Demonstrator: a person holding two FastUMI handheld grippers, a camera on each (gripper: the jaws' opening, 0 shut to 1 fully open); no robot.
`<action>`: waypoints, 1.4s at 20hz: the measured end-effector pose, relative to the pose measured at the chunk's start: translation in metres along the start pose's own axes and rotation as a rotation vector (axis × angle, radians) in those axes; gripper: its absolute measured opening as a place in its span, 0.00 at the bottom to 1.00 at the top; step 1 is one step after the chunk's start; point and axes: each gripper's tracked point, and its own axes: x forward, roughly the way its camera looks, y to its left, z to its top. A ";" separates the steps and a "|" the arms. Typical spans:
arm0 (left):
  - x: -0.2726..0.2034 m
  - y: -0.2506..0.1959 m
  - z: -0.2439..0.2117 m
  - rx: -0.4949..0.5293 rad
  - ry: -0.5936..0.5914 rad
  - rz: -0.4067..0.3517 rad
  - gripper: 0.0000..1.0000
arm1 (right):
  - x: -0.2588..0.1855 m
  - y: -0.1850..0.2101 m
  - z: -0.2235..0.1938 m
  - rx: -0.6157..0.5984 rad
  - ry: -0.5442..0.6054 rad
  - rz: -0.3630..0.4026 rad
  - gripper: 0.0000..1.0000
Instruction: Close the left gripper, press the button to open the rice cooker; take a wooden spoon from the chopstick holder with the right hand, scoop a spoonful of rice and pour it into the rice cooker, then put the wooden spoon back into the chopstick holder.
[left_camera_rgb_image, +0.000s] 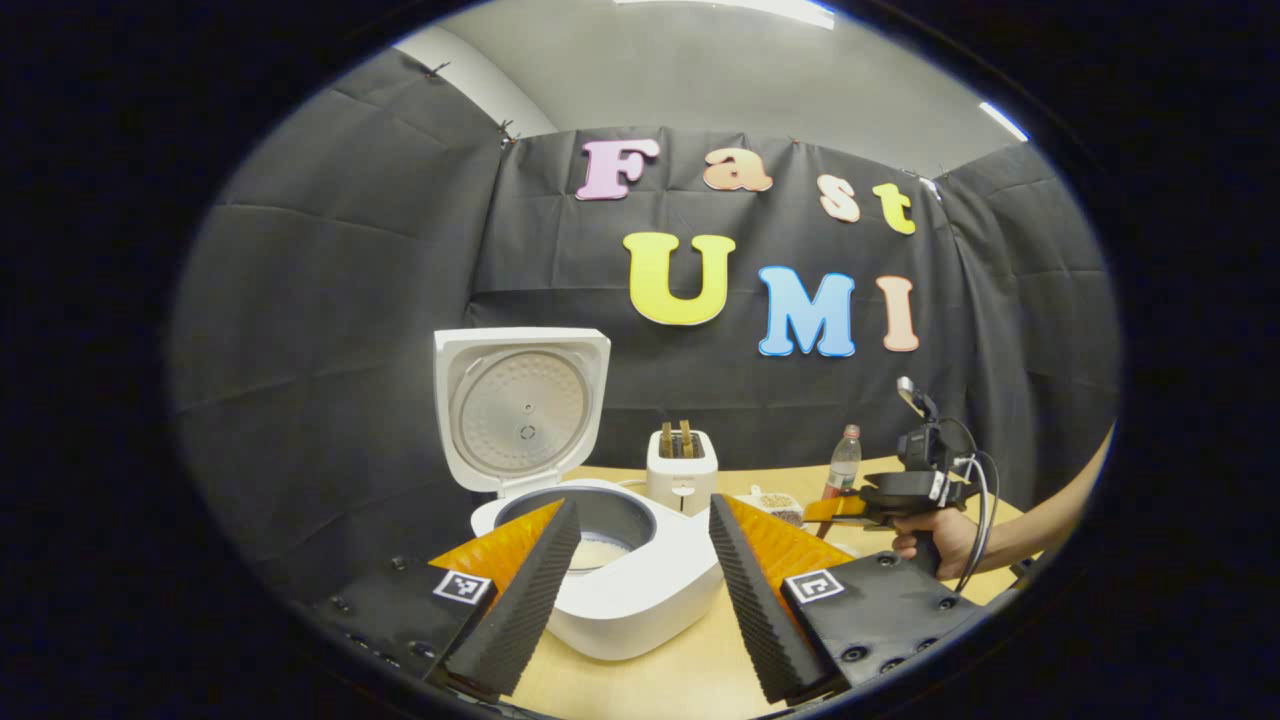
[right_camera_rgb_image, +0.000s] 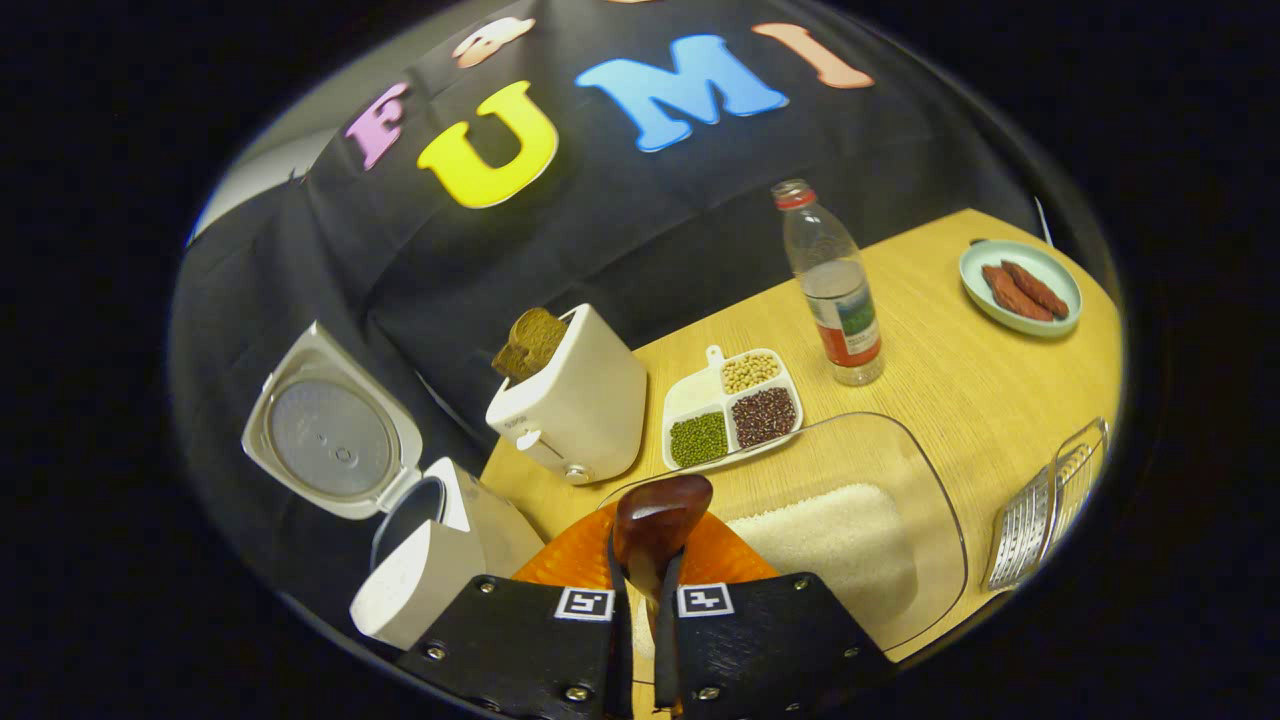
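Left gripper view: my left gripper (left_camera_rgb_image: 640, 590) has its two fingers spread wide apart with nothing between them; past them sits the white rice cooker (left_camera_rgb_image: 640, 600) on the pale wooden counter (left_camera_rgb_image: 690, 670), its lid (left_camera_rgb_image: 520, 405) standing upright and open, a little pale rice lying in the dark inner pot (left_camera_rgb_image: 600, 545); behind it stands a white toaster (left_camera_rgb_image: 682, 470) with brown bread slices in its slots, then a clear plastic bottle with a red label (left_camera_rgb_image: 843, 462); off to the right a hand (left_camera_rgb_image: 935, 540) holds my other gripper (left_camera_rgb_image: 850, 508) just above the counter.

Right gripper view: my right gripper (right_camera_rgb_image: 645, 600) is pinching the handle of the dark brown wooden spoon (right_camera_rgb_image: 660, 515), both fingers pressed on it, the spoon's bowl sticking up ahead of the fingers; just beyond the spoon lies a clear rectangular plastic box (right_camera_rgb_image: 930, 500) with a heap of white rice (right_camera_rgb_image: 830, 540) inside; the spoon is above the box's near edge, and whether it touches the rice I cannot tell; farther off are a white divided dish of green, red and yellow beans (right_camera_rgb_image: 730, 410), a pale green plate with reddish-brown sausages (right_camera_rgb_image: 1020, 285), and a metal wire rack (right_camera_rgb_image: 1045, 505) at the right edge; the open rice cooker (right_camera_rgb_image: 420, 560) sits at the left.
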 end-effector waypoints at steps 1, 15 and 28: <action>0.000 -0.001 0.003 0.007 -0.002 -0.003 0.92 | -0.005 -0.006 0.010 0.053 -0.028 0.007 0.09; 0.002 -0.033 0.013 0.024 -0.030 -0.074 0.92 | -0.078 0.005 0.118 0.609 -0.243 0.263 0.09; -0.008 -0.013 -0.002 0.061 -0.064 -0.050 0.89 | -0.079 0.161 0.135 0.620 -0.116 0.546 0.09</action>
